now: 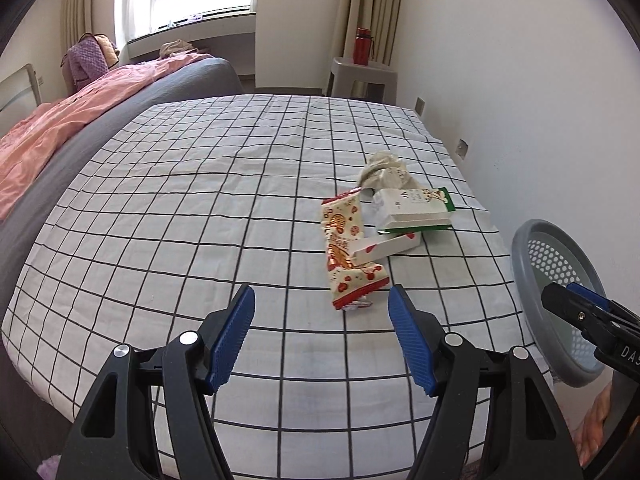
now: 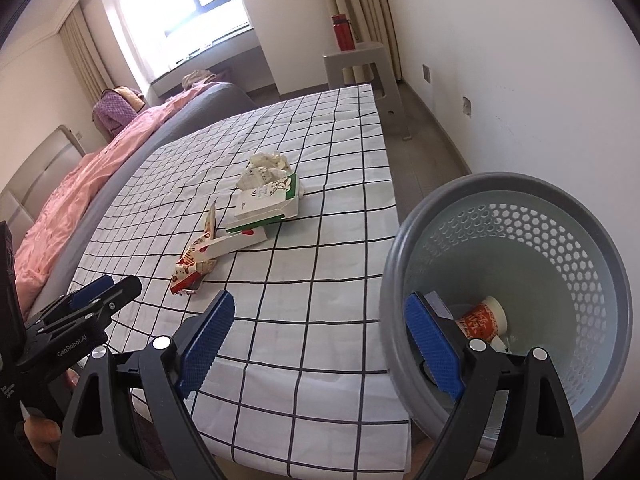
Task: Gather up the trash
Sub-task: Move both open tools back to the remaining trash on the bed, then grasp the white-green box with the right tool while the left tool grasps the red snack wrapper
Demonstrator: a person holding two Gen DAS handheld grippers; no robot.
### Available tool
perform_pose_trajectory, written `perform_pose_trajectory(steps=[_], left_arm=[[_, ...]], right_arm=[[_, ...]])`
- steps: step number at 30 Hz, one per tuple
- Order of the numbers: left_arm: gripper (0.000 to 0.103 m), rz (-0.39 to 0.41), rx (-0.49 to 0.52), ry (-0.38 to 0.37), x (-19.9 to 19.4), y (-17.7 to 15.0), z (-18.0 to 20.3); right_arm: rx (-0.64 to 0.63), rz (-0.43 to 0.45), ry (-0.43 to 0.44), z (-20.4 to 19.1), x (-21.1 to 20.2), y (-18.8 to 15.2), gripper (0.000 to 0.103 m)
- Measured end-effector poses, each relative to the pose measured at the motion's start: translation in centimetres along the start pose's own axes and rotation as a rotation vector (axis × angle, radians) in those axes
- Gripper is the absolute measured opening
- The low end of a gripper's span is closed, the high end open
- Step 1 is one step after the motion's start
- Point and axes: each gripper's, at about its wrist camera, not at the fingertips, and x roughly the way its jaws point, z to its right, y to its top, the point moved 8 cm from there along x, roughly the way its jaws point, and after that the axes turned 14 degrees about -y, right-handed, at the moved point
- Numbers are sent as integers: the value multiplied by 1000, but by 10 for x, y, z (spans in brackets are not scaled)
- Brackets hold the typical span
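Four pieces of trash lie bunched together on a desk covered by a white cloth with a black grid (image 1: 180, 208): one crumpled wad of pale paper (image 1: 384, 172) at the far end, one white-and-green carton (image 1: 412, 210) lying flat just nearer than it and touching it, one slim white box with red spots (image 1: 386, 249) partly under the carton's near edge, and one long red, white and orange snack wrapper (image 1: 346, 256), creased and flattened, which runs toward the near side with the slim box resting across it. One grey perforated waste basket (image 2: 560, 216) stands off the right edge of the desk, tilted toward the camera in the right wrist view; at its bottom lies one paper cup with red printing (image 2: 482, 318) on its side. The left gripper (image 1: 322, 300) hangs over the near part of the cloth just short of the wrapper, its blue pads spread apart with nothing between them. The right gripper (image 2: 320, 308) is released too, its jaws parted wide and empty, one finger over the cloth and the other in front of the basket's mouth. Beyond the desk are one bed with a pink quilt (image 1: 60, 124) to the left and one red bottle (image 1: 363, 46) on a grey stool at the far wall.
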Motion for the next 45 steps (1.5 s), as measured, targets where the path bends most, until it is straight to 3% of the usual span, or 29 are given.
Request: perform_pose_trajectory(steps=[12,23,37,39,42,45], left_arm=[[66,26,-92,80,1,2,-43],[66,12,-122,75,7,1,-50],[66,-26,-123,44,20,-2,-45],[66,-27,-122,46,20,-2,-45],[66,-27,-121,45,20,-2,-45],[66,-28,-118,45,20,-2,-44]], right_arm=[[-115,-41,-8,-54,54,27,90],[-120,-58,-45,-81,101,57,97],[-132,-126,-95,-92,136,63,97],[-134,-120,-103,-93,136,64,95],[-134,-133,-99,-91,136,64,77],[-107,-129,-89,-85,132,65,77]])
